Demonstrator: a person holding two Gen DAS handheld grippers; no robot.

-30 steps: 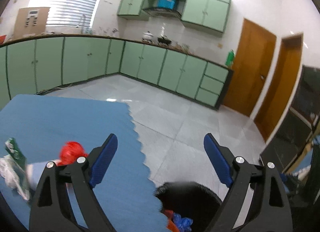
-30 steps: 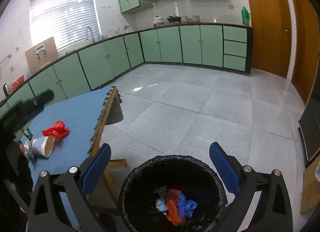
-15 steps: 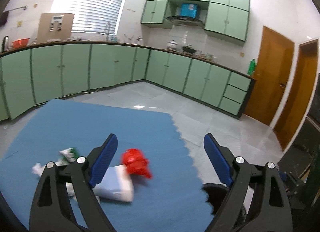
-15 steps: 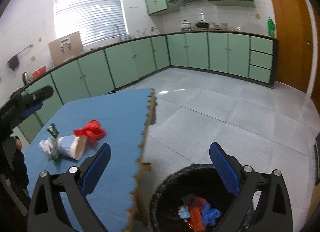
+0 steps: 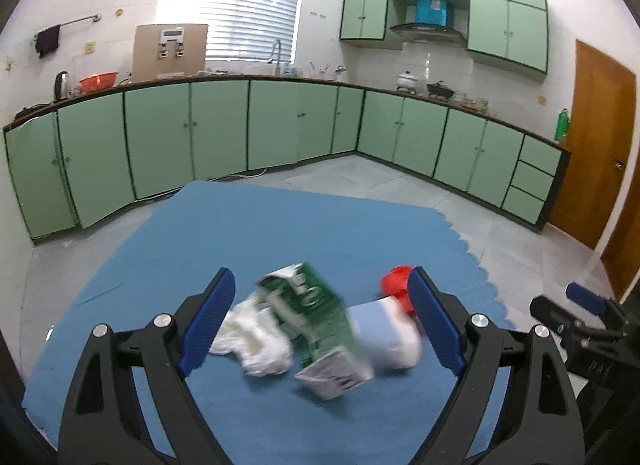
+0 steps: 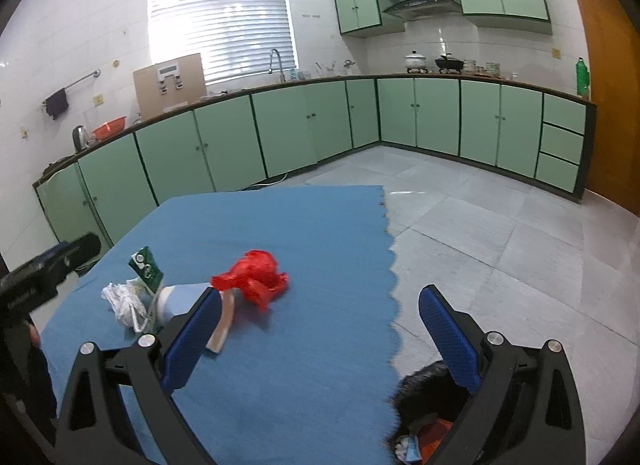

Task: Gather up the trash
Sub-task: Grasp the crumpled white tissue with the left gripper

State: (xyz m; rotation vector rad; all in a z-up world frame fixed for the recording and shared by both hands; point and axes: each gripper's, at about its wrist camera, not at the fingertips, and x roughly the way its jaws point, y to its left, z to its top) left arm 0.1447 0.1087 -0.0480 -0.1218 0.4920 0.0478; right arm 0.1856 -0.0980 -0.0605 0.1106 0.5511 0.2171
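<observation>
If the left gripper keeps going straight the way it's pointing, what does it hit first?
Most likely the green carton, which lies on the blue table mat centred between the open jaws of the left gripper. The crumpled white plastic and the paper cup flank it. The picture is blurred, so depth is uncertain.

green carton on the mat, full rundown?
The green carton is a flattened drink box, dark green with white print and a white end panel. It lies tilted on the blue mat, between the crumpled white bag and the paper cup, overlapping both. It sits between the left gripper's open jaws, ungripped.
</observation>
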